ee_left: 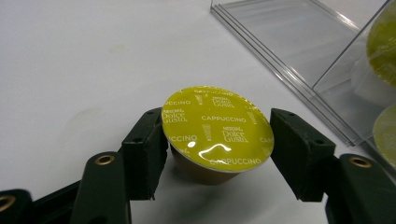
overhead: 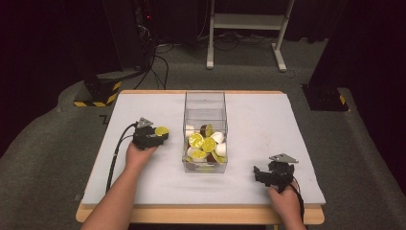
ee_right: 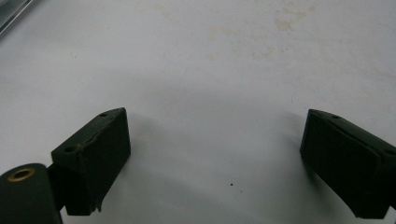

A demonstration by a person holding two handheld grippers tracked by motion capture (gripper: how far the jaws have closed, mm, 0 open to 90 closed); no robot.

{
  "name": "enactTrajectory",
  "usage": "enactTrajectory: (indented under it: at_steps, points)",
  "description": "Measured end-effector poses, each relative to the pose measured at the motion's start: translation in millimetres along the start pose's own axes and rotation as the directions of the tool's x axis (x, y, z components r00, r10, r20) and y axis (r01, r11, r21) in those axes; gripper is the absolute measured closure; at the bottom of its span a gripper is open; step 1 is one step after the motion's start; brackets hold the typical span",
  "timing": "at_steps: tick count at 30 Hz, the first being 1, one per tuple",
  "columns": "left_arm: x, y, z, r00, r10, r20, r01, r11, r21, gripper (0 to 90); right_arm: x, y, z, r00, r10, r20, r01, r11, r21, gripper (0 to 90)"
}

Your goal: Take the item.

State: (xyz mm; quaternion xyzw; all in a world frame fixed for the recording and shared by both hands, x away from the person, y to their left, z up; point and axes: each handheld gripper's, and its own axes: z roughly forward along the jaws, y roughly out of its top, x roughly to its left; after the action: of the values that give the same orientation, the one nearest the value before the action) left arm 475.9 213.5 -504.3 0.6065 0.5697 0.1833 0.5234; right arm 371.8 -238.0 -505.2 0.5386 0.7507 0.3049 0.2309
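the left gripper (ee_left: 217,140) is clamping a coffee capsule (ee_left: 217,127) between its two black jaws, one jaw pressing on each side of the brown cup just under the rim. the capsule is sitting upright in the grip, its shiny yellow-green foil lid facing up and showing white lettering. in the high view the left gripper (overhead: 160,134) is sitting over the left part of the desk (overhead: 268,120), with the capsule (overhead: 161,130) at its tip, near the clear plastic box (overhead: 205,103) but apart from it, to the box's left. the box is standing in the middle of the desk and is holding a heap of more capsules (overhead: 205,143), some with yellow-green lids, some white, some brown, piled toward the near end. in the left gripper view the clear wall of the box (ee_left: 299,42) is lying off to the upper right, with yellow-green lids showing behind it. the right gripper (overhead: 262,173) is resting near the front right corner of the desk, well apart from the box. its jaws are standing wide open, with just the bare white surface (ee_right: 210,93) lying between them.
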Motion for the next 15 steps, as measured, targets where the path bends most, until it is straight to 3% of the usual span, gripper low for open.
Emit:
enactTrajectory:
  at_steps: [10, 15]
  points:
    - [-0.9, 0.1, -2.6, 0.9999, -0.011, -0.009, 0.011, 0.9999, -0.008, 38.0, 0.1, 0.0, 0.0, 1.0, 0.0, 0.0, 0.0, 1.0, 0.0, 8.4]
    - [2.5, 2.9, -7.4, 0.9995, -0.02, -0.025, 0.02, 0.9998, 0.001, 25.8, 0.1, 0.0, 0.0, 1.0, 0.0, 0.0, 0.0, 1.0, 0.0, 8.4]
